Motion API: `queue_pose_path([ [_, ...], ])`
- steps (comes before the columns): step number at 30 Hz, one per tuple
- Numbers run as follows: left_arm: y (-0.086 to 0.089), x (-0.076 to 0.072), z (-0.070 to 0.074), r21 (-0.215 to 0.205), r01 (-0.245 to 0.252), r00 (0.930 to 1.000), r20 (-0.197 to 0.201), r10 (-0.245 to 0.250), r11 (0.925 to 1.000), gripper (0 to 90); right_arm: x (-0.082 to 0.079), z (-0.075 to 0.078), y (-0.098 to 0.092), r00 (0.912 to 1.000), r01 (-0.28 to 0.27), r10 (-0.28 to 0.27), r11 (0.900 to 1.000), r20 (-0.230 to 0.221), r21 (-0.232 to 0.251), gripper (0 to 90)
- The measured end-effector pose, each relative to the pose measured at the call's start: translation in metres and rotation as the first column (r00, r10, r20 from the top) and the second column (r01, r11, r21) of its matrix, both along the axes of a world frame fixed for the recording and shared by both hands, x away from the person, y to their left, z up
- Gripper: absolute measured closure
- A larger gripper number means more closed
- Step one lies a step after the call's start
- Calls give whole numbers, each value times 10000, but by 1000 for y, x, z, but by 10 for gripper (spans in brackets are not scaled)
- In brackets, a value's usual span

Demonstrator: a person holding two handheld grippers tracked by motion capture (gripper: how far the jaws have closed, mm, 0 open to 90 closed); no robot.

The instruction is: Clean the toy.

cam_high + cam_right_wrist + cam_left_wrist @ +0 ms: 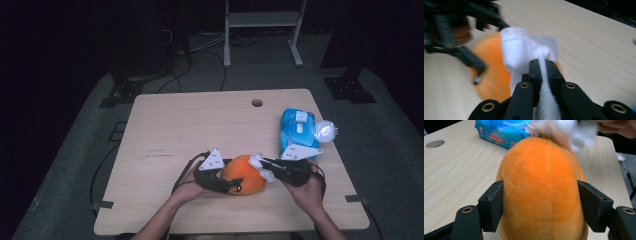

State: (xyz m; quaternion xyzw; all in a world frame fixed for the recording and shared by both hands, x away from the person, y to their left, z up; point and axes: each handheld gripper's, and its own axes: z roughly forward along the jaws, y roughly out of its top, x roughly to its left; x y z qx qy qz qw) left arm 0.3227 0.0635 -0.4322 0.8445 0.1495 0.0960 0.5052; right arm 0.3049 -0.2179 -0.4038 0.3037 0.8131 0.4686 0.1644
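Two tongs meet: left tongs (541, 207) clasp the orange plush (541, 190), right tongs (541, 67) pinch a white wipe (524, 47) against it.

The only print stands on the blue wipes pack (499, 132), seen in the left gripper view. A red band on its side carries a row of small white characters, too small and blurred to read. Near its left corner sits a small white round emblem, also not legible. In the high view the same pack (298, 132) shows a white flap on top, with no lettering that can be made out. The table (190, 130) bears a faint dark mark near its middle, not readable as text.
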Motion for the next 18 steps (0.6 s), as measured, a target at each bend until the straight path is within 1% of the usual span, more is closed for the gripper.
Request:
queue_pose_path([
  [1,0,0,0,-6,7,10000,18,-7,10000,286,0,0,0,10000,0,0,10000,0,0,841],
  [2,-1,-2,0,49,95,9999,139,-96,9999,285,5,-2,-11,9986,187,-156,9980,-510,599,841],
  [3,-1,-2,0,49,95,9999,139,-96,9999,285,5,-2,-11,9986,187,-156,9980,-510,599,841],
  [4,-2,-2,0,105,171,9995,247,-173,9998,284,7,-2,-14,9980,293,-253,9971,-578,706,841],
  [5,-3,-3,1,136,197,9993,304,-201,9997,284,7,-2,-14,9980,293,-253,9971,-578,706,841],
  [6,-5,-4,2,206,285,9987,418,-293,9994,281,7,-2,-13,9978,266,-212,9958,-631,872,841],
  [7,-5,-4,2,206,285,9987,418,-293,9994,280,6,-1,-11,9985,211,-168,9964,-521,819,841],
  [9,-8,-6,2,252,352,9975,599,-367,9991,277,4,0,-8,9990,133,-98,9968,-441,792,841],
  [10,-10,-8,1,331,378,9964,745,-402,9987,265,1,3,1,9995,-194,212,9968,-232,775,840],
  [11,-11,-9,1,376,386,9959,809,-416,9985,265,1,3,1,9995,-194,212,9968,-232,775,840],
  [13,-10,-8,0,346,428,9954,843,-456,9985,232,-1,4,7,9996,-264,269,9984,-90,500,841],
  [14,-6,-4,0,181,374,9974,607,-384,9991,151,0,2,6,9992,-288,305,9978,-273,591,842],
  [15,-6,-4,0,181,374,9974,607,-384,9991,101,0,2,6,9992,-288,305,9978,-273,591,842],
  [16,-4,0,0,94,158,9995,255,-161,9998,85,2,0,2,9990,-194,218,9979,-382,618,841],
  [17,-2,2,0,-9,30,10000,35,-30,10000,85,2,0,2,9990,-194,218,9979,-382,618,841],
  [18,0,3,-1,-97,-27,9999,-119,26,9999,84,4,-2,-1,9986,-130,167,9974,-509,707,841],
])
